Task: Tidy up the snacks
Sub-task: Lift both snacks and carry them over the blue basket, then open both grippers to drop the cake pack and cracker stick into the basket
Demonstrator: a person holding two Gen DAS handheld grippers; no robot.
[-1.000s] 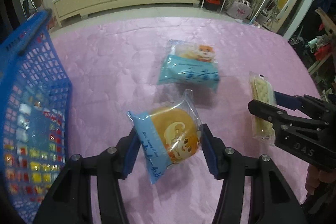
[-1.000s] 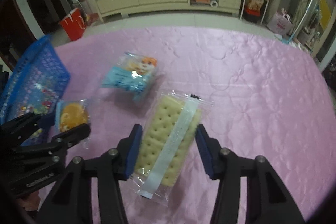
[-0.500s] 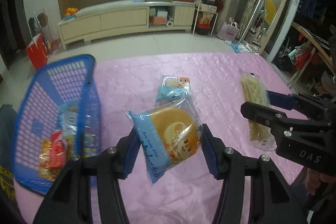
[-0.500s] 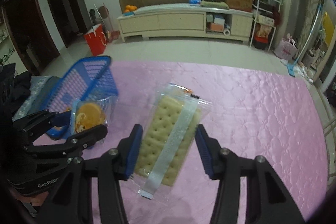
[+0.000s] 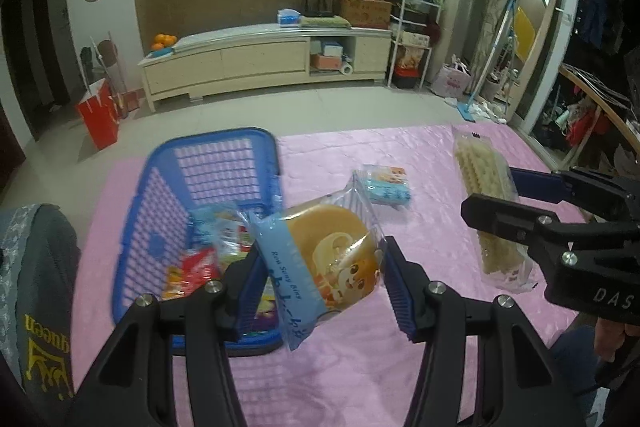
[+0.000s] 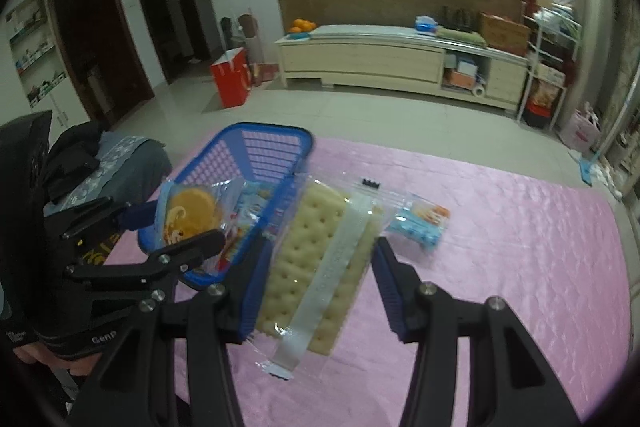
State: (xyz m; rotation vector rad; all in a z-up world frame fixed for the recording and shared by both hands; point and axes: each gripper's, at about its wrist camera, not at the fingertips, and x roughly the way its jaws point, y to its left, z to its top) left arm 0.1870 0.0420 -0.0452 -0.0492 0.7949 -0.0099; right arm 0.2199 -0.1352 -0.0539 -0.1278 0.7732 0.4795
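A: Which snacks are held, and where?

B: A round golden cake in a clear-and-blue plastic wrapper (image 5: 320,263) is clamped between the blue pads of the left gripper (image 5: 320,283), jaws part-open to the packet's width. It is carried above the pink quilted tabletop (image 5: 400,367), at the near right edge of the blue slotted plastic basket (image 5: 208,163). A long rectangular cracker pack in clear film (image 6: 316,259) is pinched across its width by the right gripper (image 6: 316,279), jaws drawn in to the pack's sides, and is likewise held clear of the cloth, beside the basket's right wall.

A: What is shown as done?

B: Several wrapped snacks (image 5: 200,259), red, yellow and pale blue, are seen lying inside the basket. The two held packets are judged to be lifted and on the way, but not yet released.

A: What is left?

B: One small pale-blue packet with an orange cartoon print (image 5: 386,185) is seen lying alone on the cloth, well apart from both grippers. It is judged the last loose item; no other is visible on the tabletop. Three placements are therefore taken as outstanding.

A: And around the table?

B: A cream low cabinet (image 5: 260,59) is seen along the far wall, and a red paper bag (image 5: 98,117) on the floor.
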